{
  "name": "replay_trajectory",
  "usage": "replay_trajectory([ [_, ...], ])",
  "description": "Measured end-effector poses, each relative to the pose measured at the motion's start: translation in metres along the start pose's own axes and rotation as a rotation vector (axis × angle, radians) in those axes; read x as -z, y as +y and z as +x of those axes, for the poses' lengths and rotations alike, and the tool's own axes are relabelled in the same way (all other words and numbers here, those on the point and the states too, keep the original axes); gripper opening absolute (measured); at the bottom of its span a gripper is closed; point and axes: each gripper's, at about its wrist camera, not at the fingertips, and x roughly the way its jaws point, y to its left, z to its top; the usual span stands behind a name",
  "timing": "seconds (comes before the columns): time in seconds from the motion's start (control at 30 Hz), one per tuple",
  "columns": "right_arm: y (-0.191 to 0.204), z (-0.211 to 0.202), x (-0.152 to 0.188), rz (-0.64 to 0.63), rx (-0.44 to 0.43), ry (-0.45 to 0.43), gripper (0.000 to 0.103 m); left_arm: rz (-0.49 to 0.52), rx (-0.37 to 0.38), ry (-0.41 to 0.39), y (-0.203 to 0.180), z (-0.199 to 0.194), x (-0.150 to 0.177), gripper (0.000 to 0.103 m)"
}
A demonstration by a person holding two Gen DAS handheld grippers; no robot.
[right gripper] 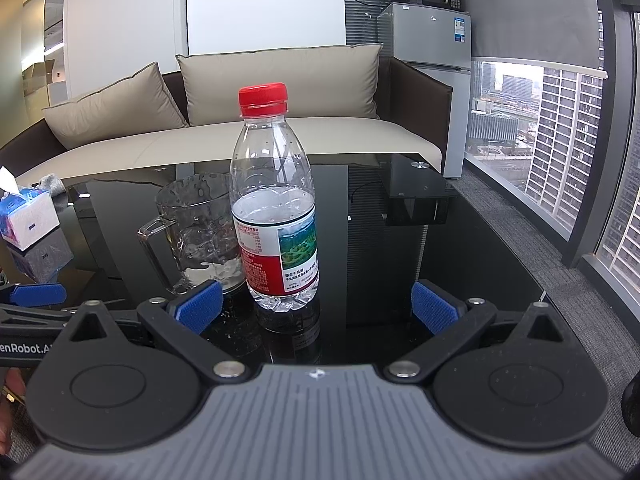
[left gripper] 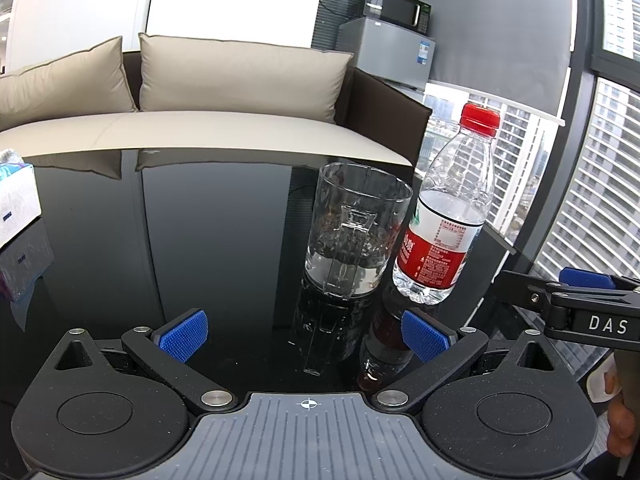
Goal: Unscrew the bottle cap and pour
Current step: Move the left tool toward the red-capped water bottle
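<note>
A clear plastic water bottle (left gripper: 444,220) with a red label and a red cap (left gripper: 480,119) stands upright on the black glass table (left gripper: 200,220), about half full. It also shows in the right wrist view (right gripper: 276,216), cap (right gripper: 263,99) on. A clear glass mug (left gripper: 356,236) with a little water stands just left of the bottle; it also shows in the right wrist view (right gripper: 196,232). My left gripper (left gripper: 304,334) is open and empty, a little short of the mug. My right gripper (right gripper: 316,306) is open and empty, just short of the bottle.
A tissue box (left gripper: 16,200) sits at the table's left edge, also in the right wrist view (right gripper: 28,218). A beige sofa (left gripper: 224,92) stands behind the table. A small fridge with a microwave (right gripper: 428,20) stands at the back right. Windows run along the right.
</note>
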Motion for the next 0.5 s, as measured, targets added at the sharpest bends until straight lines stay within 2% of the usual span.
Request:
replay_trajectory([
  [0.37,-0.0006,-0.0050,0.0040,0.005,0.005,-0.003,0.103,0.001,0.005,0.005,-0.0011,0.0013,0.0009,0.102],
  [0.5,-0.0047,-0.0061,0.0031,0.027,0.025,-0.014,0.103,-0.014,0.031,0.012,0.0006,0.0013,0.0005,0.102],
])
